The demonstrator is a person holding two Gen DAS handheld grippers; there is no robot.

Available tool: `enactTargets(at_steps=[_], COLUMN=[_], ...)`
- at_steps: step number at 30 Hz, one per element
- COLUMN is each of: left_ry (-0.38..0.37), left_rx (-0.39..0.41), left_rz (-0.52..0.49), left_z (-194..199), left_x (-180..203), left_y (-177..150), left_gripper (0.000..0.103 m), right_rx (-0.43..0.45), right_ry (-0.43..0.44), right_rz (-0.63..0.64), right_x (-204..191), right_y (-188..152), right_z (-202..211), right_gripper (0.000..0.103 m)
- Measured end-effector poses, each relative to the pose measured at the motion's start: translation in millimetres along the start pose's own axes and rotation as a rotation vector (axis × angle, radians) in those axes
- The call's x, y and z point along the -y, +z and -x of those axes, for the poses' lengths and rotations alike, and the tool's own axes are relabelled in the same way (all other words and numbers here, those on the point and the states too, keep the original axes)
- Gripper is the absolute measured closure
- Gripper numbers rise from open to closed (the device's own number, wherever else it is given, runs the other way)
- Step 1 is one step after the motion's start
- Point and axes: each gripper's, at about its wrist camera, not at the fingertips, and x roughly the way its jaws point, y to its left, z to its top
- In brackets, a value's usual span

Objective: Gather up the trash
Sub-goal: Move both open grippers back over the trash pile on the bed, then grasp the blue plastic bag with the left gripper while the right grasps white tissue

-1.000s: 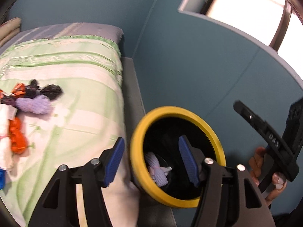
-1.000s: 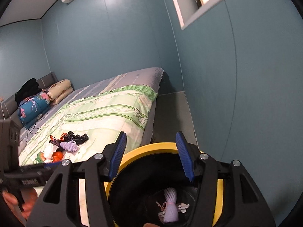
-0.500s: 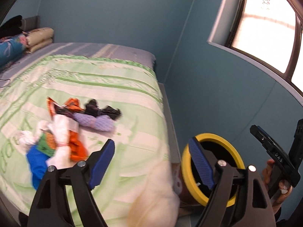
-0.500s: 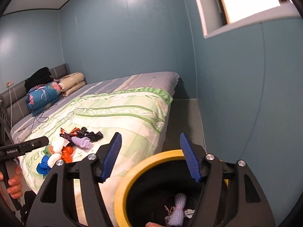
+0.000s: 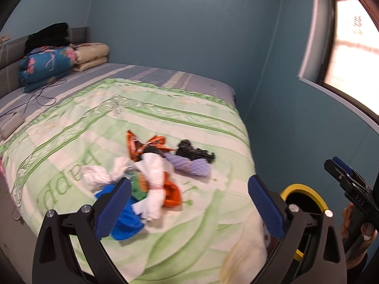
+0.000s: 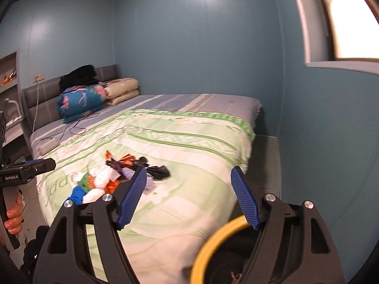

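Observation:
A pile of trash (image 5: 151, 177) lies on the green bedspread (image 5: 94, 127): white wads, orange wrappers, a purple net, black scraps, a blue piece. The same trash pile (image 6: 111, 177) shows in the right wrist view. My left gripper (image 5: 189, 203) hovers above the bed near the pile, jaws opening wide, nothing between them. My right gripper (image 6: 187, 196) hangs over the bed edge, jaws opening, empty. The black bin with a yellow rim (image 5: 305, 196) stands on the floor beside the bed. That yellow-rimmed bin (image 6: 218, 243) sits just under the right gripper, a purple scrap inside.
Folded blankets (image 5: 47, 64) and pillows (image 5: 92, 54) sit at the grey headboard, cables (image 5: 35, 99) trailing on the sheet. A blue wall (image 5: 296, 130) with a window (image 5: 350, 47) runs close along the bed's right side, leaving a narrow floor strip (image 6: 265, 161).
Both grippers have swung away from the bin toward the bed, and their jaws have widened. The trash pile now lies in front of the left gripper; the bin has slid to the lower right.

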Motion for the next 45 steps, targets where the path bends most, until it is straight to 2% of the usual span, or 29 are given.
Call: enactTargets(at_steps=[10,21,24,26,30,37,45], left_ry=[0.079,0.117,0.121,0.125,0.122,0.121,0.111], left_rx=[-0.005,-0.066,-0.087,-0.101,-0.13,-0.169,-0.213], left_rz=[0.066,0.151,0.166,0.18,0.191,0.198,0.232], left_z=[0,-17,-26,-33,-45,-68,-92], left_x=[-53,-98,-107,-111,-117,-123,-135], left_y=[-14,-38,-45,-50,-59,-67,-74], left_gripper=[0.008,0.008,0.008,0.008,0.008,0.008,0.008], right_rx=[-0.056,-0.137,-0.166,-0.18,-0.213,-0.262,-0.337], right_ry=[0.089,0.142,0.172,0.2,0.224,0.217,0.27], right_rz=[0.092,0.176,0.174,0.17,0.164,0.199,0.201], right_x=[-62,-110,-118,-123,-131,-136,-150], right_y=[5,-3,-7,-10,-14,-24,-30], right_z=[-45,-96,-111,-120,-140,-174,-206], right_gripper=[0.032,0.032,0.032,0.027,0.027,0.027,0.029])
